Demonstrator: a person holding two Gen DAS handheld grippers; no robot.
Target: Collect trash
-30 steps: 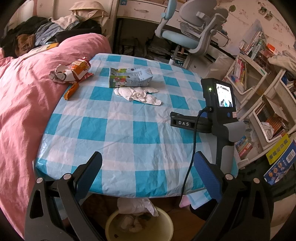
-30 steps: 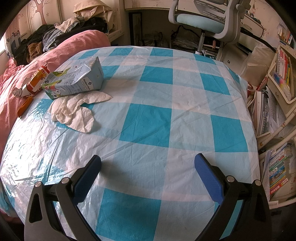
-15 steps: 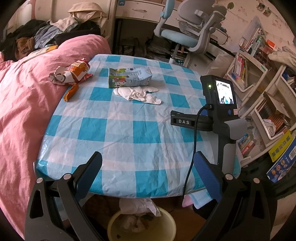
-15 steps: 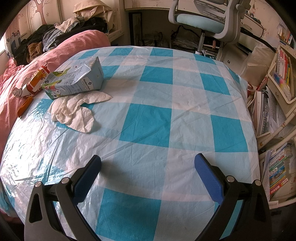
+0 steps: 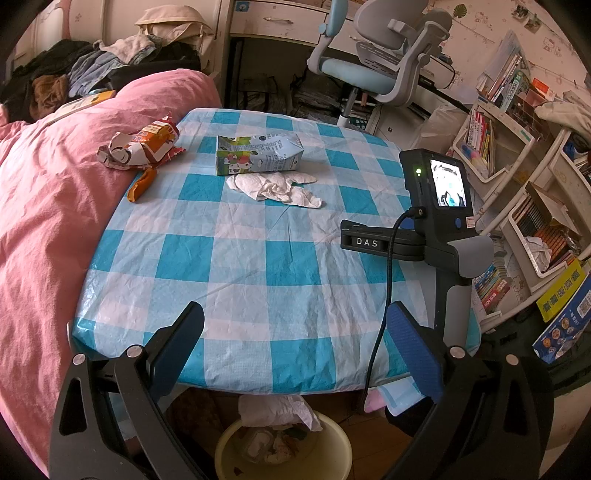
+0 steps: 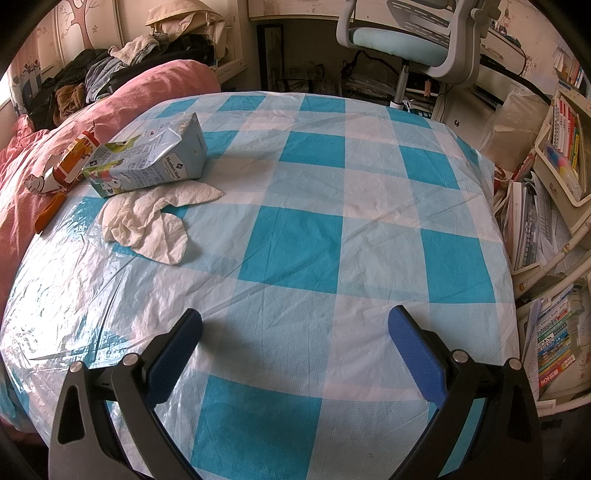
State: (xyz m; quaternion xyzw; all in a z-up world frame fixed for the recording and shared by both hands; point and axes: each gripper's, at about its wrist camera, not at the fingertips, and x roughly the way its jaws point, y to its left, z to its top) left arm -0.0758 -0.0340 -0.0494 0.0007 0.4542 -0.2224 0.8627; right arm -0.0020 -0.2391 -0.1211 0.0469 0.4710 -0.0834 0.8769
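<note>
Upper left: snack wrapper (image 5: 142,147) overhanging the desk (image 5: 240,266) edge, then milk carton (image 5: 258,154) touching crumpled tissue (image 5: 275,188). Left gripper (image 5: 295,354) and right gripper (image 6: 295,354), both spread, empty. Risk: gripping the limp tissue may snag the tablecloth; bin (image 5: 284,448) below.

- Round table (image 5: 236,258) under a blue-and-white checked plastic cloth, creased and glossy where daylight strikes its left side.
- Pink quilt (image 5: 48,206) on a bed pressed against the table's left edge; heap of dark and pale clothes (image 5: 92,70) piled beyond it.
- Grey office chair (image 5: 373,62) with a light blue seat, standing past the table before a pale desk with 1 visible drawer (image 5: 277,18).
- White tiered shelves (image 5: 517,155) on the right, crammed with books and papers.
- Cream wall (image 5: 480,26) dotted with small stickers.
- Brown wooden floor (image 5: 373,443) below the table's near edge.
</note>
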